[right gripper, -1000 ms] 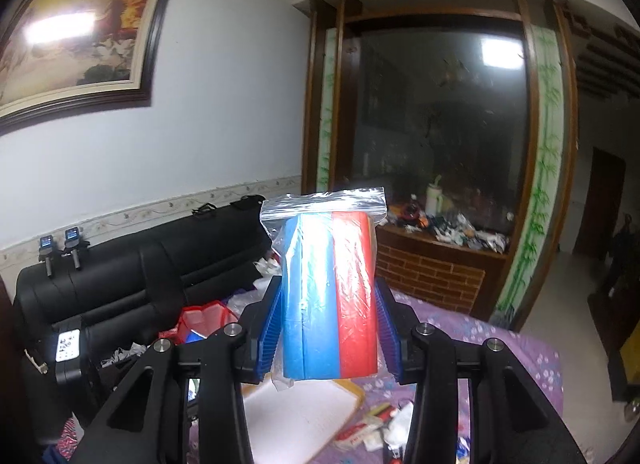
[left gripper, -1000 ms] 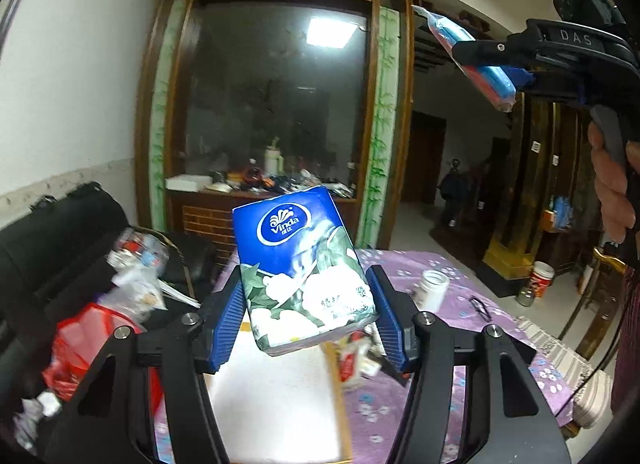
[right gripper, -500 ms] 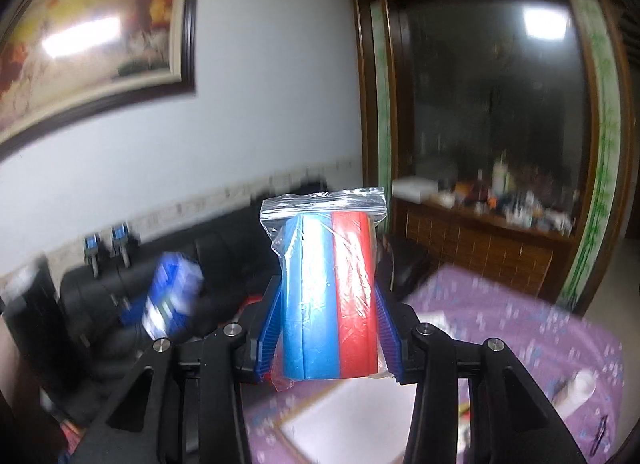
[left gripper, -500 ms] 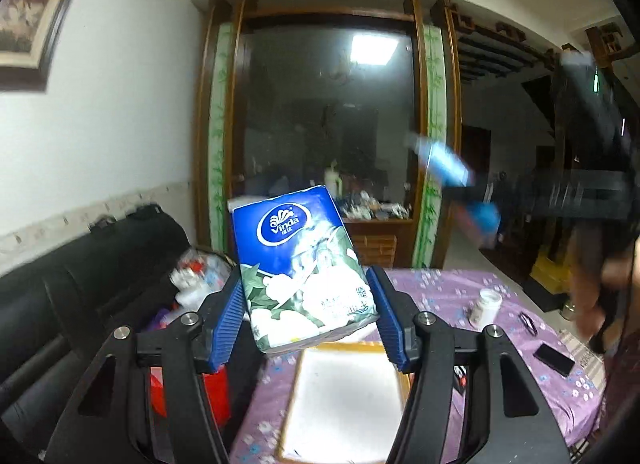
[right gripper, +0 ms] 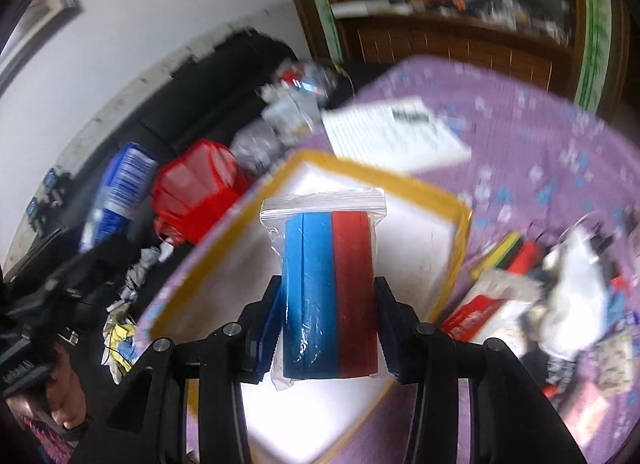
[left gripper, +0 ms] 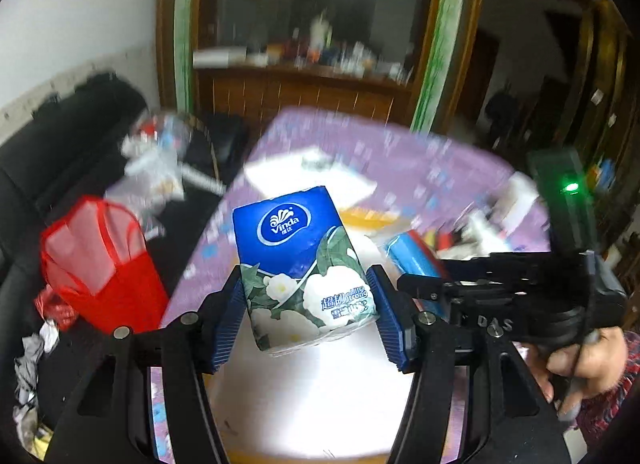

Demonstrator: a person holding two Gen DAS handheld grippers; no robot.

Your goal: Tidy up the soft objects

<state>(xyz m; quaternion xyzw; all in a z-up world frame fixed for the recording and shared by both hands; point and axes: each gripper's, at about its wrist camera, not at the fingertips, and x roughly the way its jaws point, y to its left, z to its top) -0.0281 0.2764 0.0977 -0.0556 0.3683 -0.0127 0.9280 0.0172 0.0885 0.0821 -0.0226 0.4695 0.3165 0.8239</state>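
Observation:
My left gripper is shut on a blue Vinda tissue pack with white flowers, held above a white tray with a yellow rim. My right gripper is shut on a clear zip bag of blue and red sponges, held above the same tray. The right gripper shows in the left wrist view just right of the tissue pack, with the sponge bag. The tissue pack also shows at the left of the right wrist view.
The tray lies on a table with a purple flowered cloth. A white sheet of paper lies behind the tray. Loose packets and clutter lie to the tray's right. A red mesh basket and a black sofa are on the left.
Both grippers have tilted down from facing the room to facing the table and the tray. They have come close side by side, each still holding its item.

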